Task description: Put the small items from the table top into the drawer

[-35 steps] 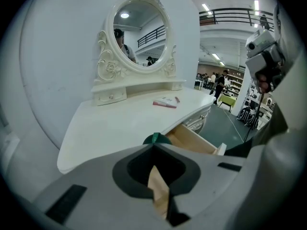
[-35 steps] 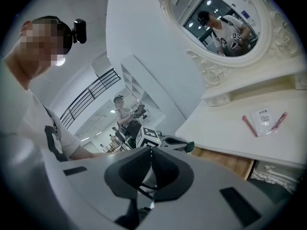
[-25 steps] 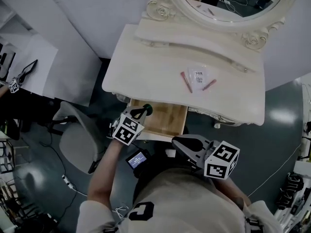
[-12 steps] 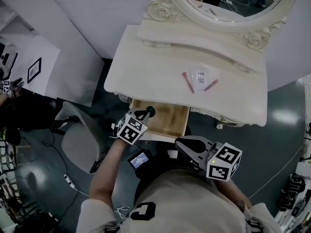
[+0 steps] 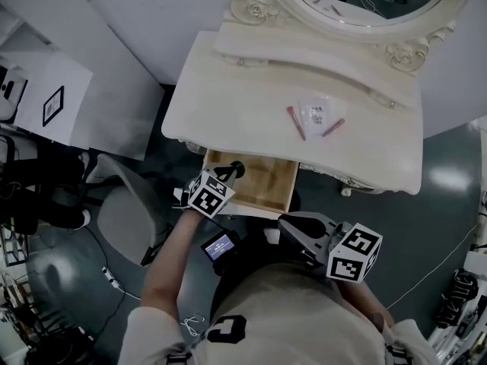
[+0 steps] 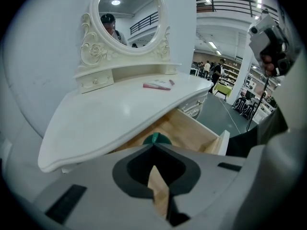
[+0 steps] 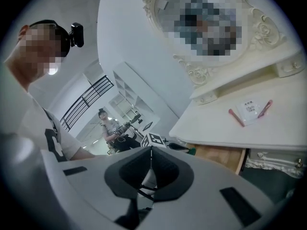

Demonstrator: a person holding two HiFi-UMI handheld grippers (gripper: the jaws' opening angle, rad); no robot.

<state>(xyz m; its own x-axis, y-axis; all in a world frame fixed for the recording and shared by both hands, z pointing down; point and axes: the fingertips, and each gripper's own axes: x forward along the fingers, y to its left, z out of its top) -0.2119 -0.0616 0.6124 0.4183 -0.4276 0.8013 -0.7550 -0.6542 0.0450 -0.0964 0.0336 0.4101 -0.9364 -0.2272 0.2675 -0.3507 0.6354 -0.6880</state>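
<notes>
The drawer (image 5: 266, 182) stands pulled out under the tabletop (image 5: 221, 105), so that step looks done, yet we judge the task barely begun. The clear packet (image 5: 316, 114) and the two pink sticks (image 5: 295, 123) flanking it lie on the tabletop, at about one o'clock from the drawer. The left tongs (image 5: 230, 172) are pressed together over the drawer's nine o'clock side, tilted downward. A small green thing (image 5: 237, 167) sits right at their tips, and we cannot tell whether it is pinched or lies in the drawer. The right tongs (image 5: 283, 222) are likewise pressed together and empty, at the drawer's five o'clock, well apart from the items.
</notes>
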